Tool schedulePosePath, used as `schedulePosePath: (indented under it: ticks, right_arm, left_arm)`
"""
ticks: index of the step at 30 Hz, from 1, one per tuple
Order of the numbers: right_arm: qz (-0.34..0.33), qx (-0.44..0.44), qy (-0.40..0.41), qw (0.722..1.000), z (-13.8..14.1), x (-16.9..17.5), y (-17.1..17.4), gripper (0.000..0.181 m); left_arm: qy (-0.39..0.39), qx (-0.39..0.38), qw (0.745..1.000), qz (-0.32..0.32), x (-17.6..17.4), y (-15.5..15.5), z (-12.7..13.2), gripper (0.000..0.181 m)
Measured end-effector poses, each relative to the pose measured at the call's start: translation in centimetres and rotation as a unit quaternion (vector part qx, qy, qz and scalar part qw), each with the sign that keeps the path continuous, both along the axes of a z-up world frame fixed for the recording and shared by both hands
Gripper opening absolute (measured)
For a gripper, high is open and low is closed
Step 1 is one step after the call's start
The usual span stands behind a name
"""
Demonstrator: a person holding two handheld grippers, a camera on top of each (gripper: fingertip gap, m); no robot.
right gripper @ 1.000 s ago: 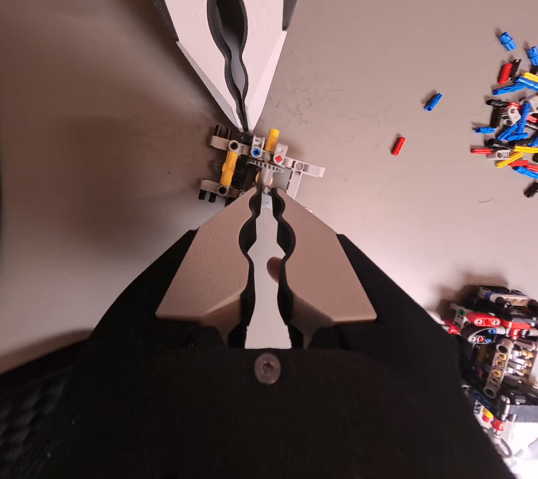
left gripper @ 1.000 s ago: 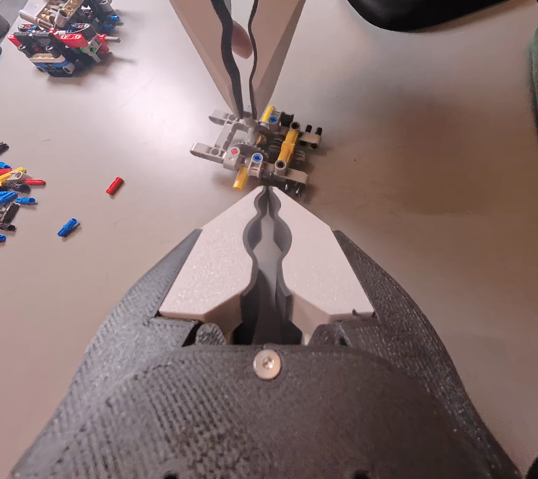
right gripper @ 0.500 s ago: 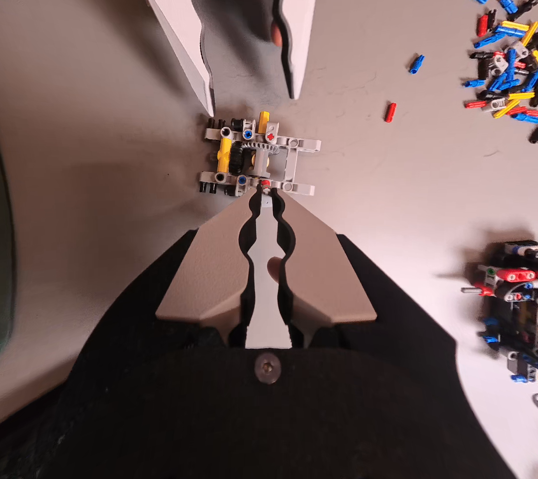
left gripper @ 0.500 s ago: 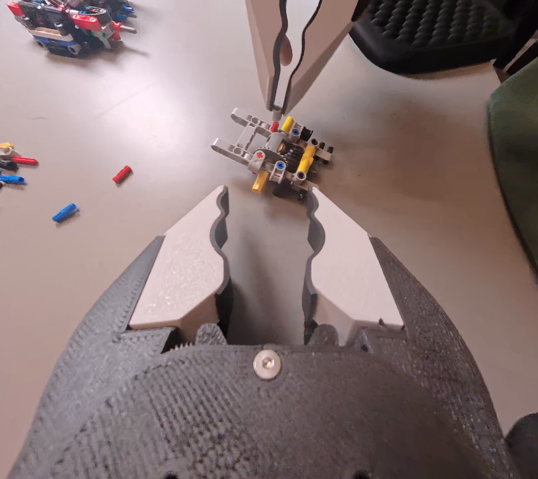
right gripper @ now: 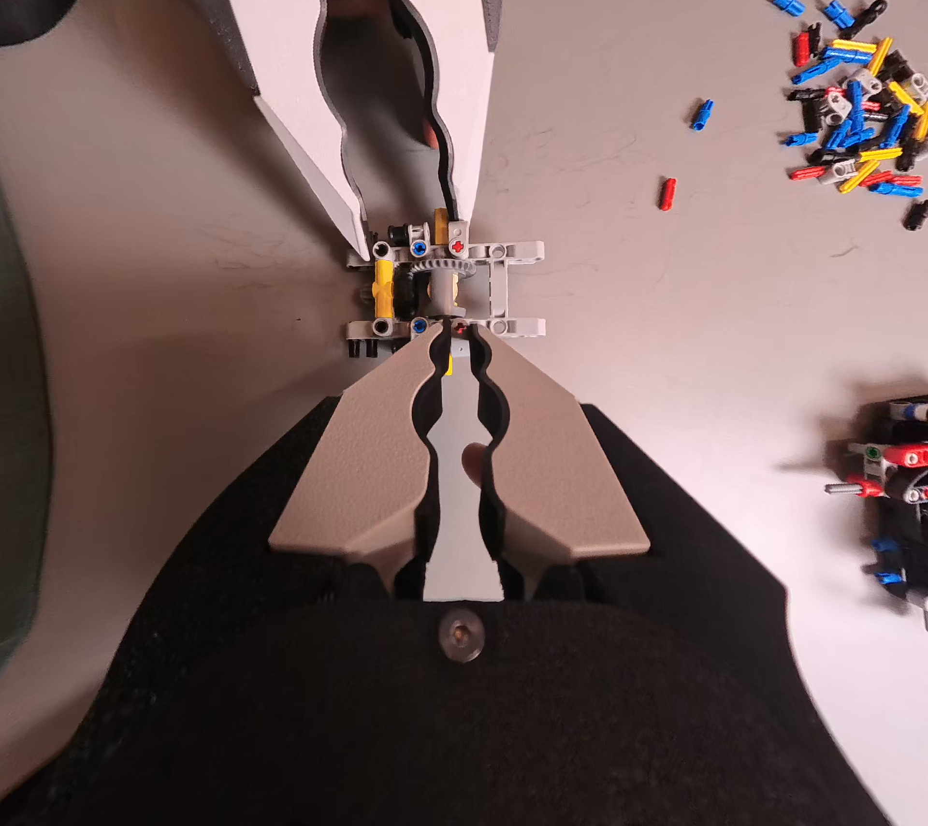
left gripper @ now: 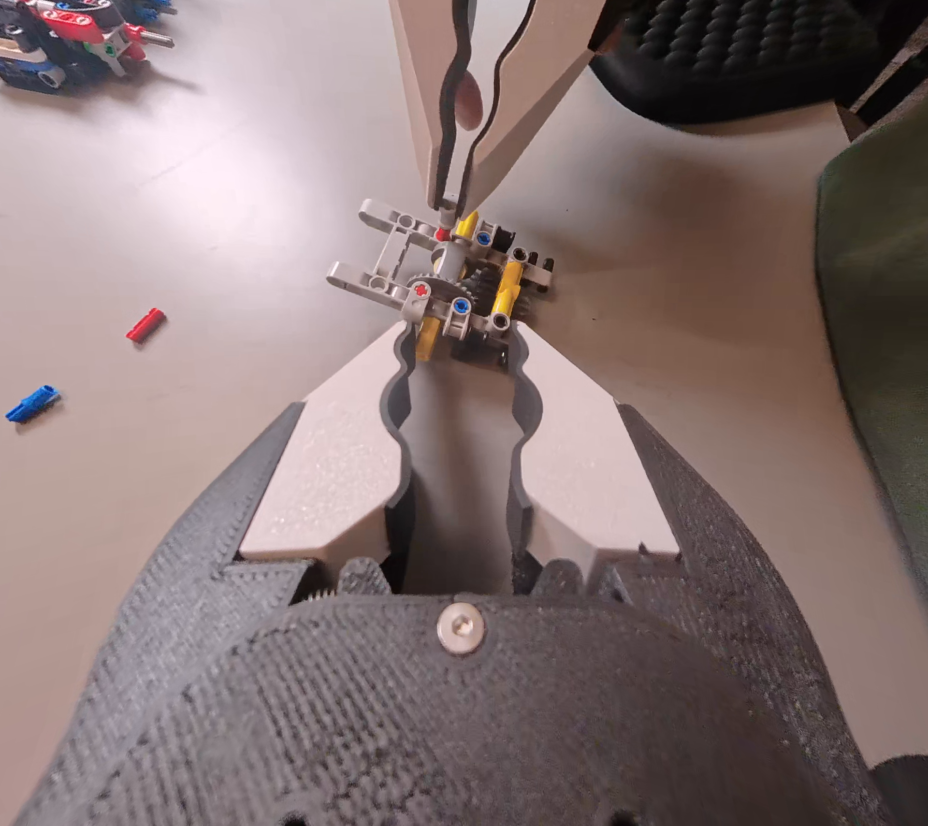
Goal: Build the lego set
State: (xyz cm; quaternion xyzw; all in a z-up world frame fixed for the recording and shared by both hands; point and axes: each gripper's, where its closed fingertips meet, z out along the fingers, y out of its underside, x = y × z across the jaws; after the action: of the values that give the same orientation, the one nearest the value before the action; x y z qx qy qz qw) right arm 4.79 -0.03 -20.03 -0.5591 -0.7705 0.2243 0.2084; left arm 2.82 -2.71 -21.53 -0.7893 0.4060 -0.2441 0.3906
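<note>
Two grippers meet over one big pale table (left gripper: 211,179), w/ a small lego frame (right gripper: 494,289) lying flat between them, about mid-table. We go big to small.

Far off sits a bigger built lego car part (left gripper: 65,13), well apart from our work. A loose pile of pins (right gripper: 863,119) in blue, red, yellow & black lies off to one side. Nearer the frame lie a lone red pin (left gripper: 145,325) & a lone blue pin (left gripper: 32,402).

Our left gripper (left gripper: 462,340) has its fingers apart, one on each side of the near end of the frame, by the yellow peg (left gripper: 427,337) & the black bits. We can't tell if the fingers touch the frame yet; they look right beside it.

Our right gripper (right gripper: 454,335) has its fingers pulled close together on a small grey piece (right gripper: 459,350) at the other edge of the frame, by a red dot. It looks pinched tight on that piece.

We think the frame is light & hard, not bendy, but the little pegs & the grey gear (right gripper: 444,269) can pop off if we push too much. It may slide on the smooth table, bc it weighs so little. Best spot to hold, we think: the long grey side beams, squeezed from both sides, not the gear or thin pegs. Then the small piece can be pushed in w/o the frame scooting away.
</note>
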Motion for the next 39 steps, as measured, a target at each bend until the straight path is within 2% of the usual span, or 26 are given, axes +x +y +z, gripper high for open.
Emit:
schedulePosePath:
  ticks: [18,39]
  right_arm:
    - [-0.065,0.033,-0.036,0.997,-0.16,0.11,0.04,0.005]
    - [0.01,0.033,-0.094,0.995,-0.97,0.09,0.02,0.005]
  left_arm:
    - [0.014,0.016,0.999,0.045,0.51,-0.2,-0.06,0.034]
    - [-0.023,-0.015,0.998,0.048,0.63,-0.3,0.21,0.034]
